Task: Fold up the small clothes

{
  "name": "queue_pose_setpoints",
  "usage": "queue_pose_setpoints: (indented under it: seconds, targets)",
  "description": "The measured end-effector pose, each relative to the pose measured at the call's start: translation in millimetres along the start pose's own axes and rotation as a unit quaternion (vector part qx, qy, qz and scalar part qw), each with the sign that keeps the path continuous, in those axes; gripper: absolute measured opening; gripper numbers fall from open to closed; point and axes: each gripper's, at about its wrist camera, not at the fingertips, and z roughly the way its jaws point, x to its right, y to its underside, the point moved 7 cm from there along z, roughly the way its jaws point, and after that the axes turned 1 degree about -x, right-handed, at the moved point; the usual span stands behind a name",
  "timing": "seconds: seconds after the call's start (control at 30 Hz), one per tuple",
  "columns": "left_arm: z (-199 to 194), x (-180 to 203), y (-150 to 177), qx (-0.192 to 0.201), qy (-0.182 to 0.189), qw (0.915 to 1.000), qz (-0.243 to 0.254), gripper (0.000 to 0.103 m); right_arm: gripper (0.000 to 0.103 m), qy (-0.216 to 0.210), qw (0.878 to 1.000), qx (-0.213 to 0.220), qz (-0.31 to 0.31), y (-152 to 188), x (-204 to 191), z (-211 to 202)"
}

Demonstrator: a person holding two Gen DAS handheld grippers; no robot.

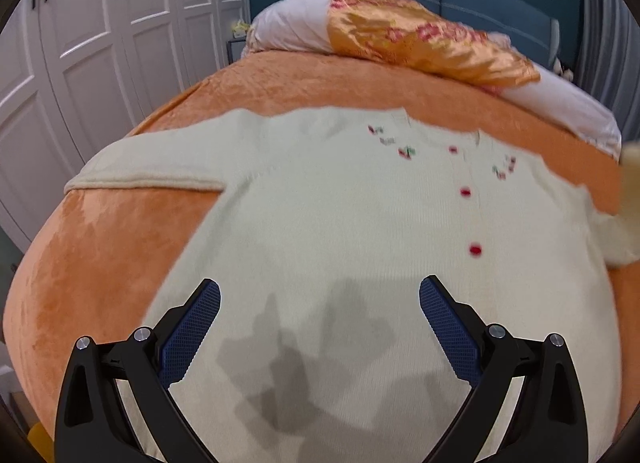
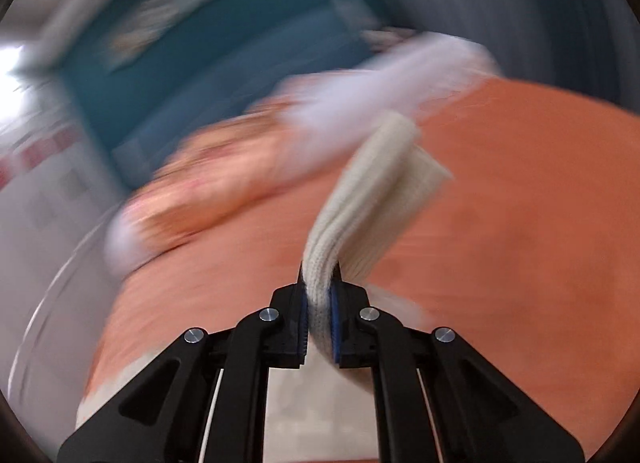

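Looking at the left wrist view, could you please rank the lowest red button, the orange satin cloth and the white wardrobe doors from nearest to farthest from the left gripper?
From the left gripper:
1. Lowest red button, just ahead, right of centre.
2. Orange satin cloth, over the pillows at the bed's far end.
3. White wardrobe doors, far left, beyond the bed.

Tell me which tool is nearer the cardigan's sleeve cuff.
Right. The right tool is clamped on the ribbed sleeve cuff; the left tool hovers open over the cardigan's lower front.

Orange bedspread (image 1: 100, 247), pillows (image 1: 288, 29), white wardrobe (image 1: 100, 43)
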Motion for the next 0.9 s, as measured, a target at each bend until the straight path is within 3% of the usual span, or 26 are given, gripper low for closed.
queue_pose_setpoints:
  seconds: [0.07,0.17,0.23,0.27,0.37,0.43,0.5,0.57,0.6,0.7,0.8,0.9]
  targets:
    - [0,-3,-10,0.006,0.008,0.9999,-0.011,0.097,0.008,-0.084,0.995,-0.026,-0.051,24,-89,17]
    - [2,-6,-24,0.007,0.028,0.9991,-0.033,0.097,0.008,-0.16,0.978,-0.092,-0.099,92,-192,56]
    - [6,-8,-33,0.005,0.044,0.998,-0.044,0.097,0.01,-0.167,0.967,-0.145,-0.129,143,-234,89]
    - [8,-9,-36,0.003,0.05,0.9976,-0.048,0.097,0.011,-0.171,0.956,-0.192,-0.144,183,-254,111]
    - [21,-11,-43,-0.012,0.074,0.9953,-0.061,0.097,0.014,-0.145,0.933,-0.278,-0.179,267,-275,144]
    - [33,-12,-46,-0.025,0.097,0.9915,-0.083,0.097,0.016,-0.138,0.928,-0.297,-0.18,291,-277,139]
    - [45,-10,-47,-0.037,0.126,0.9857,-0.105,0.097,0.02,-0.164,0.93,-0.292,-0.153,289,-269,116]
    - [60,-3,-51,-0.05,0.146,0.9807,-0.12,0.097,0.047,-0.183,0.94,-0.262,-0.117,266,-245,84]
    - [68,3,-52,-0.058,0.154,0.9786,-0.124,0.097,0.053,-0.176,0.948,-0.244,-0.107,257,-231,71]
    - [80,26,-55,-0.073,0.189,0.9704,-0.132,0.097,0.054,-0.126,0.964,-0.214,-0.094,231,-170,37]
    - [97,44,-51,-0.091,0.169,0.9741,-0.12,0.097,0.054,-0.076,0.974,-0.203,-0.065,218,-118,16]
    - [108,39,-40,-0.116,0.132,0.973,-0.149,0.097,0.054,-0.05,0.978,-0.202,-0.021,214,-82,13]
